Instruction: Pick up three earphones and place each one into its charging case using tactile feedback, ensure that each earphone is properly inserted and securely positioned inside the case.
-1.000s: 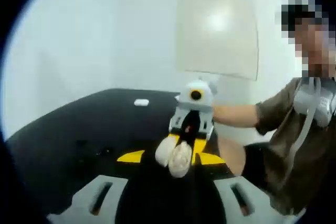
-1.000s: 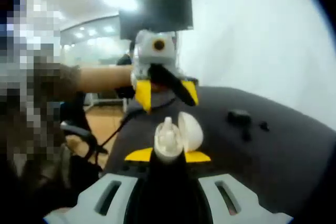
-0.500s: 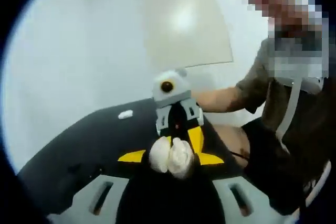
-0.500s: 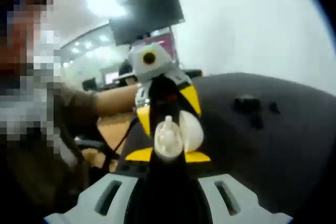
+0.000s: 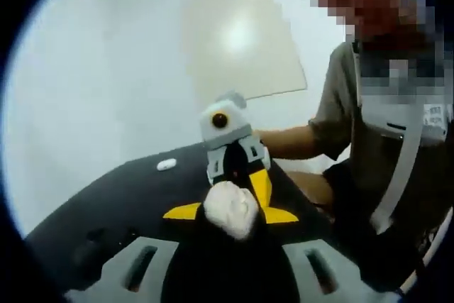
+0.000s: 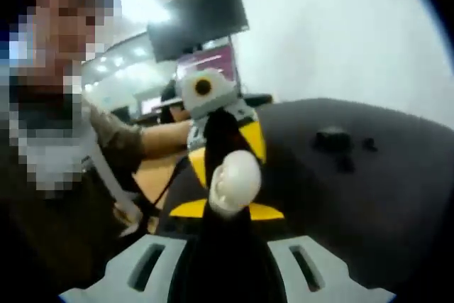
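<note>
Black table (image 5: 106, 196) fills the lower half of the left gripper view; same black top (image 6: 369, 175) in the right gripper view. Plain white wall behind it, with a pale board (image 5: 241, 44) at 12 o'clock in the left gripper view. Dark monitor (image 6: 198, 15) at 11 o'clock in the right gripper view, lit office behind it. Person in a brown sleeve (image 5: 355, 118) sits at 3 o'clock in the left gripper view, forearm reaching in to the right gripper (image 5: 237, 193).

The two grippers are nose to nose over the table. Left gripper (image 5: 228, 207): jaws narrow, closed around a white charging case (image 5: 230, 207) at centre frame. Right gripper's jaws narrow too, holding a white earphone (image 6: 228, 184) pressed at the case (image 6: 245, 168). Whether the earphone is seated cannot be told, since the case and both sets of yellow jaw tips block the joint. The left gripper's body (image 6: 220, 129) covers the person's forearm in the right gripper view.

Small stuff: a white earphone (image 5: 167, 164) lies well apart on the table at 10 o'clock in the left gripper view. Dark charging case (image 6: 332, 138) at 3 o'clock in the right gripper view, with small dark bits (image 6: 369, 144) just beside it, too blurred to name.
</note>
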The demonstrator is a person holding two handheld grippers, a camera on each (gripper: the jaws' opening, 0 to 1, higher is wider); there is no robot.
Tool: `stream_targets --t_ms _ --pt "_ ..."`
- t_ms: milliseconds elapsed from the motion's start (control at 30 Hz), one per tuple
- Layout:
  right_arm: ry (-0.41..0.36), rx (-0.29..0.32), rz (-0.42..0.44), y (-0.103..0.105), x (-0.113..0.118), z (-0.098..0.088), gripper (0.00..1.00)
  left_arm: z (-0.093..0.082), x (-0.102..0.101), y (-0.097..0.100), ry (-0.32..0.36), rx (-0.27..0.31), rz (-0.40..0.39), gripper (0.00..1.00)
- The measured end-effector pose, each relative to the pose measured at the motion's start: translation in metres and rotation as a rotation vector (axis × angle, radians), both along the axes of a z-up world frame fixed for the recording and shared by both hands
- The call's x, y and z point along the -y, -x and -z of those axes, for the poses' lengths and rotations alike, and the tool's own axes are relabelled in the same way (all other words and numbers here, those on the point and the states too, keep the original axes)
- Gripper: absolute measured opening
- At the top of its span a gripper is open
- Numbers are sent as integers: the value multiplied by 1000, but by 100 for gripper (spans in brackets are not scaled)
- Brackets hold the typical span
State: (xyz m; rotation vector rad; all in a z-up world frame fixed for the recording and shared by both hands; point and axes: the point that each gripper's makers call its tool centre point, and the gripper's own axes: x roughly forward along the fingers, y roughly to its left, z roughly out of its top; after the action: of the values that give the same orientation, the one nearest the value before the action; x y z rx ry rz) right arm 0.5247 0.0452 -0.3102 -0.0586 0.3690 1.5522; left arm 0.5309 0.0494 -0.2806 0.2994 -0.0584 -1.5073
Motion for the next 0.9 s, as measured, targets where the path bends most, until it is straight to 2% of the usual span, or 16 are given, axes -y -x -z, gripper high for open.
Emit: stream_targets --t_ms 333,433,500,533,600,633,667,700,733,800,833,900 --pt "7 -12 -15 0 -7 5 21 3 -7 -5 -13 17 -22 22" --pt "6 -13 -17 -3 -10 5 21 1 -12 -7 -2 27 -30 32" --pt "5 -35 -19 -5 -11 5 21 4 -12 -7 1 27 -26 42" --pt "3 -65 -22 -6 -11 4 21 11 -12 -9 -45 61 -40 45" --pt "-3 -220 -4 -11 -11 1 21 24 -12 -22 -127 159 -105 43" --pt "-6 -305 10 -15 -12 -1 21 15 -5 -16 -52 133 -69 41" --pt "-8 -399 27 -19 -11 -2 21 19 -9 -27 -82 161 -133 41" --pt "-6 -485 47 -23 -13 -3 21 17 -11 -33 -62 157 -167 41" --pt "-6 -543 58 -26 -12 -4 21 17 -12 -33 -65 152 -149 42" --pt "-25 -502 63 -33 -10 -4 21 19 -12 -37 -65 135 -162 41" --pt "-36 -410 56 -35 -9 -5 21 19 -11 -38 -65 126 -163 40" --pt "-27 -165 35 -29 -7 -1 22 21 -11 -38 -68 106 -162 39"
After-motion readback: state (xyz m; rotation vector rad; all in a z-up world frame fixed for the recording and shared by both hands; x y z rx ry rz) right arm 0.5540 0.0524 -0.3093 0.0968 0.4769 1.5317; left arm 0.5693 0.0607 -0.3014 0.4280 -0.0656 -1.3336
